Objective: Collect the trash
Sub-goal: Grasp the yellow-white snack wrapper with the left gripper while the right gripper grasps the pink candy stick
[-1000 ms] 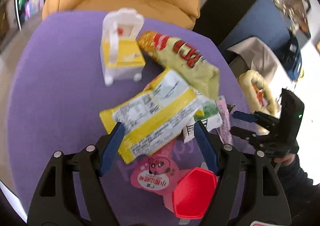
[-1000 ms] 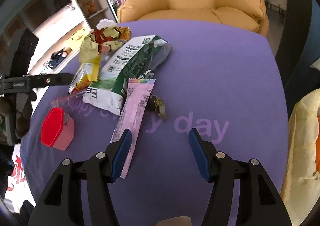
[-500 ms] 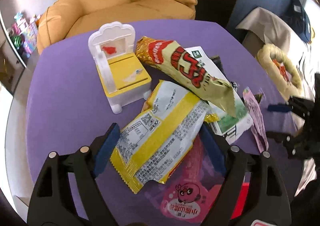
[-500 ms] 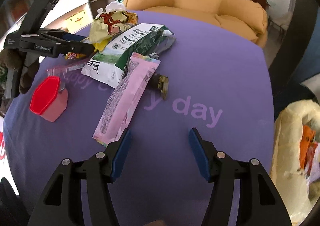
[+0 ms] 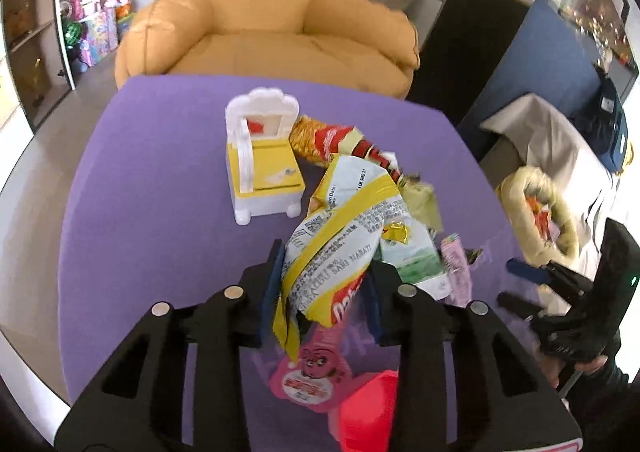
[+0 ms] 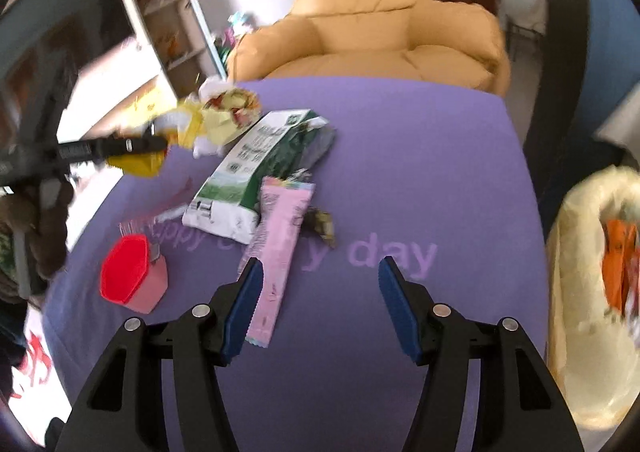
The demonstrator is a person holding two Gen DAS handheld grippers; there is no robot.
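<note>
**Yellow wrapper pinched off the purple table**

Purple cloth covers the round table [image 5: 140,211], a tan armchair [image 5: 272,19] behind it. Crumpled and clear of the cloth, the yellow-and-white foil snack wrapper [image 5: 340,252] sits clenched in the left gripper [image 5: 322,288], whose jaws have just been closing on it, probably for carrying to the cream trash bag [image 5: 536,211] at three o'clock. A green-and-white pouch [image 6: 260,167] and a pink sachet [image 6: 276,248] lie flat, awaiting collection. At four o'clock the right gripper [image 6: 318,302] hovers spread and empty, the sachet's end beside its left pad.
</note>
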